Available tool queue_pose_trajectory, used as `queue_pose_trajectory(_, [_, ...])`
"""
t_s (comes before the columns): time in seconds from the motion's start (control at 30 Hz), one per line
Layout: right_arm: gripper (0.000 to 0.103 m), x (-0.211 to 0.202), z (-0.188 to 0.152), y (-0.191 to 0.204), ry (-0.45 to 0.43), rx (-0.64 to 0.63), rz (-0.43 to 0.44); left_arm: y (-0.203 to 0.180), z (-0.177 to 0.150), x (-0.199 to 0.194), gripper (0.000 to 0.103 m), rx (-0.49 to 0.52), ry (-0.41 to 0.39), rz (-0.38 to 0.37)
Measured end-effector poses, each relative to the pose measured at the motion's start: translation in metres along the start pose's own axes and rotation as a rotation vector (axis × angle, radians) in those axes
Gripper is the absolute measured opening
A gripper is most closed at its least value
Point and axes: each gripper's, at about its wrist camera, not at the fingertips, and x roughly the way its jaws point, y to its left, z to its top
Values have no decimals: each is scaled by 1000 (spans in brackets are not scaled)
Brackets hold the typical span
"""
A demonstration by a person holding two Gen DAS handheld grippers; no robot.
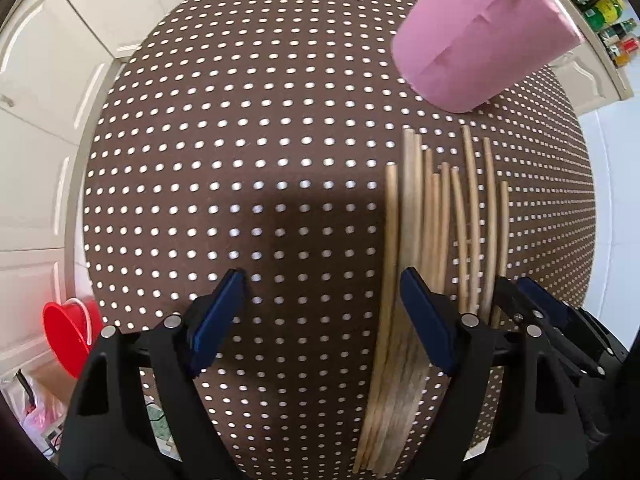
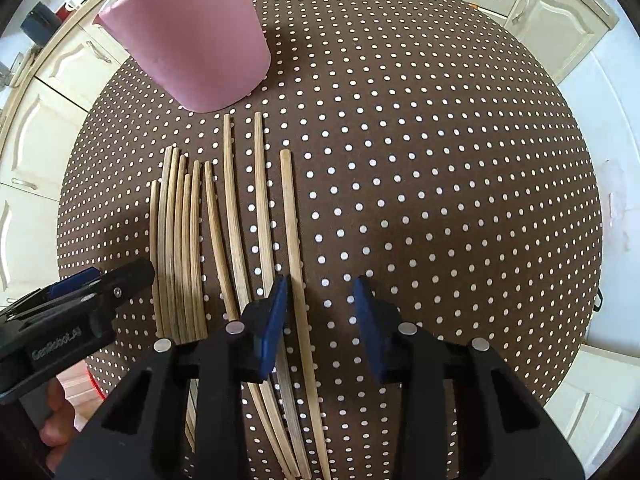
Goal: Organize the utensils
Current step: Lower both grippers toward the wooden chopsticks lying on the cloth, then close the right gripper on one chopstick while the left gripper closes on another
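Several bamboo chopsticks (image 2: 236, 240) lie side by side on a brown dotted tablecloth (image 2: 440, 200), below a pink cup (image 2: 192, 40). My right gripper (image 2: 323, 280) points down at the row's right end, open. The rightmost chopstick (image 2: 294, 240) runs between its jaws, close to the left pad (image 2: 276, 320); the right pad stands apart from it. My left gripper (image 1: 322, 276) is open over the row's left side (image 1: 432, 220). The leftmost chopstick (image 1: 390, 240) lies just inside its right pad (image 1: 424, 320), and the others pass under or beyond that finger. The pink cup (image 1: 480, 40) stands beyond.
White cabinets (image 1: 40, 100) surround the round table. A red bucket (image 1: 68, 332) sits on the floor at the lower left. The right gripper's body (image 1: 540, 320) crowds the left one; the left gripper (image 2: 80, 304) and a hand (image 2: 56, 420) show at the right wrist view's left edge.
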Motion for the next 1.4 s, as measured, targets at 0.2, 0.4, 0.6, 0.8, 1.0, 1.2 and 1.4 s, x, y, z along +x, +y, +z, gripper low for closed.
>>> queue_pose_trajectory(0.2, [33, 11, 9, 6, 6, -2, -20, -21, 16, 0, 79, 22, 5, 82])
queue_pose_trajectory(0.4, [33, 16, 13, 14, 10, 2, -38, -24, 31, 4, 81, -13, 40, 79])
queue_pose_trajectory(0.6, [33, 12, 19, 31, 16, 14, -69, -36, 50, 12, 82, -24, 73, 140])
queue_pose_trajectory(0.8, [5, 10, 33, 29, 0, 75, -12, -34, 68, 3, 54, -19, 38, 131])
queue_pose_trajectory(1.0, [5, 10, 37, 12, -17, 137, 63, -46, 88, -9, 12, 51, -2, 98])
queue_pose_trajectory(1.2, [5, -2, 39, -10, -64, 150, 120, -35, 93, -20, 6, 30, -22, -44])
queue_pose_trajectory(1.4, [5, -31, 39, -27, -140, 116, 176, -64, 89, -44, 6, 91, -120, -15])
